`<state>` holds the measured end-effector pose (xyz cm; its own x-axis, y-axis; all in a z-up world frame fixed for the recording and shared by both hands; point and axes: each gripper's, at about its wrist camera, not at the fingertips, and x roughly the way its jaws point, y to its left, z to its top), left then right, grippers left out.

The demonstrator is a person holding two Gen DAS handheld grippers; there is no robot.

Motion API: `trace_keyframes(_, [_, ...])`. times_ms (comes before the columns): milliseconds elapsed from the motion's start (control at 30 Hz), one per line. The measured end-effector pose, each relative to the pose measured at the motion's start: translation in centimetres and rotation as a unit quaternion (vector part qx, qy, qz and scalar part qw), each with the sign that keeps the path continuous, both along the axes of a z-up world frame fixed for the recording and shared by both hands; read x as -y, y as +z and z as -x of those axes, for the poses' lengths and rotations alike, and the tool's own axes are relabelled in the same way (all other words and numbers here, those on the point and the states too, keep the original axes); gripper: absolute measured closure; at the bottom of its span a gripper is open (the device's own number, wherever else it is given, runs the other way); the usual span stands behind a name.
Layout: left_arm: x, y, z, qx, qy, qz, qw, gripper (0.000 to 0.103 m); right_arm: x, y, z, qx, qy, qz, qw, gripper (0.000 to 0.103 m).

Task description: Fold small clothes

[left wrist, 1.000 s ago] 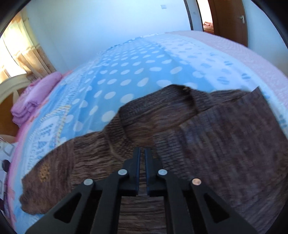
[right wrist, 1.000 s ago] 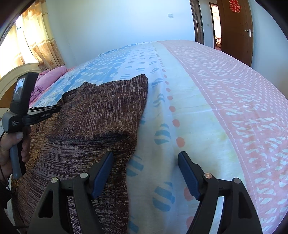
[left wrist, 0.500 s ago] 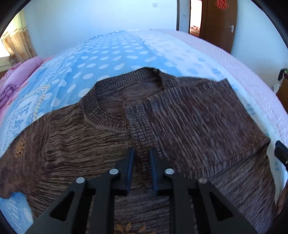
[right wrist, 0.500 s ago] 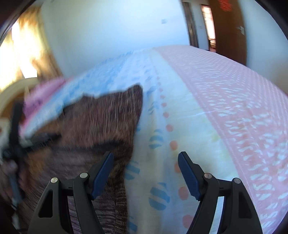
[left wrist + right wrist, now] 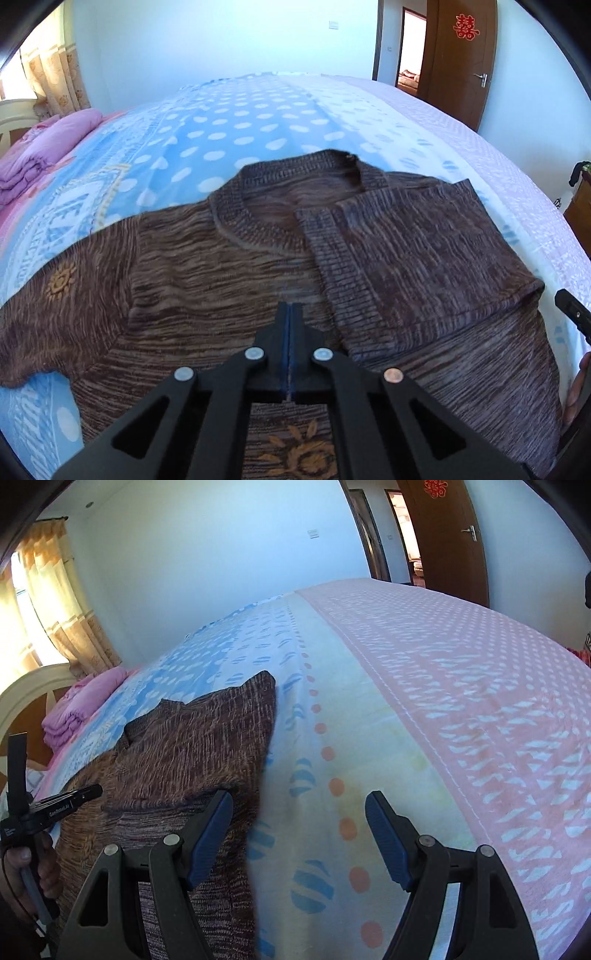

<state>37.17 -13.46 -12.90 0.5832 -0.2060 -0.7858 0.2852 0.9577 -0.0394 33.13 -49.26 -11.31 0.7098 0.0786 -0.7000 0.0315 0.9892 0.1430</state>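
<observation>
A brown knit sweater [image 5: 207, 288] lies flat on the bed, neck away from me. Its right sleeve [image 5: 417, 254] is folded in across the chest. The left sleeve [image 5: 55, 291] is spread out to the left. My left gripper [image 5: 290, 314] hovers over the sweater's chest, jaws closed together with nothing between them. My right gripper [image 5: 299, 812] is open and empty at the sweater's right edge [image 5: 207, 746], its left finger [image 5: 210, 834] over the knit and its right finger over the sheet. The left gripper [image 5: 79, 795] also shows at the left of the right wrist view.
The bed has a blue dotted and pink patterned sheet [image 5: 258, 122]. A folded purple blanket [image 5: 48, 147] lies at the far left by the headboard. A brown door [image 5: 458, 55] stands at the back right, curtains [image 5: 55, 605] at the left.
My left gripper let go of the folded sleeve, drew back and closed empty. The sleeve now rests across the chest. My right gripper stayed open at the sweater's right edge.
</observation>
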Motion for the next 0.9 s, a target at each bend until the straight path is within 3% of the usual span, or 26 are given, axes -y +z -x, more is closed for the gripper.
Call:
trace_keyframes(133, [0.3, 0.7, -0.7, -0.004, -0.006, 0.043, 0.999, 0.096, -0.3, -0.3, -0.3, -0.008, -0.007, 0.008, 1.0, 0.028])
trace_keyframes(200, [1.0, 1.0, -1.3, -0.007, -0.01, 0.057, 0.9983, 0.069, -0.4, -0.3, -0.2, -0.008, -0.008, 0.011, 1.0, 0.028])
trace_keyframes(233, [1.5, 0.9, -1.6, -0.004, -0.006, 0.053, 0.9986, 0.065, -0.4, -0.3, -0.2, -0.008, -0.007, 0.011, 1.0, 0.028])
trace_keyframes(367, [3.4, -0.7, -3.1, -0.024, -0.004, 0.02, 0.9995, 0.065, -0.6, -0.4, -0.3, -0.008, -0.003, 0.012, 1.0, 0.028])
trace_keyframes(433, [3.5, -1.5, -3.6, -0.032, 0.001, 0.031, 0.999, 0.066, -0.7, -0.5, -0.3, -0.009, -0.001, 0.012, 1.0, 0.028])
trace_keyframes(467, [3.4, -1.4, -3.5, -0.025, -0.001, 0.038, 0.999, 0.085, -0.7, -0.5, -0.3, -0.01, 0.001, 0.013, 1.0, 0.028])
trace_keyframes(500, [3.6, -1.3, -3.4, -0.025, -0.013, 0.046, 0.9986, 0.095, -0.8, -0.5, -0.3, -0.01, 0.002, 0.013, 1.0, 0.028])
trace_keyframes(600, [3.8, -0.6, -2.3, -0.013, -0.014, 0.034, 0.9992, 0.096, -0.9, -0.6, -0.4, -0.01, 0.005, 0.014, 1.0, 0.028])
trace_keyframes(767, [2.0, 1.4, -1.1, 0.005, -0.002, 0.049, 0.9988, 0.096, -0.8, -0.5, -0.3, -0.009, 0.004, 0.013, 1.0, 0.028])
trace_keyframes(900, [1.5, 0.5, -1.5, 0.0, 0.001, 0.03, 0.9995, 0.096, -0.9, -0.7, -0.4, -0.013, 0.005, 0.019, 1.0, 0.028])
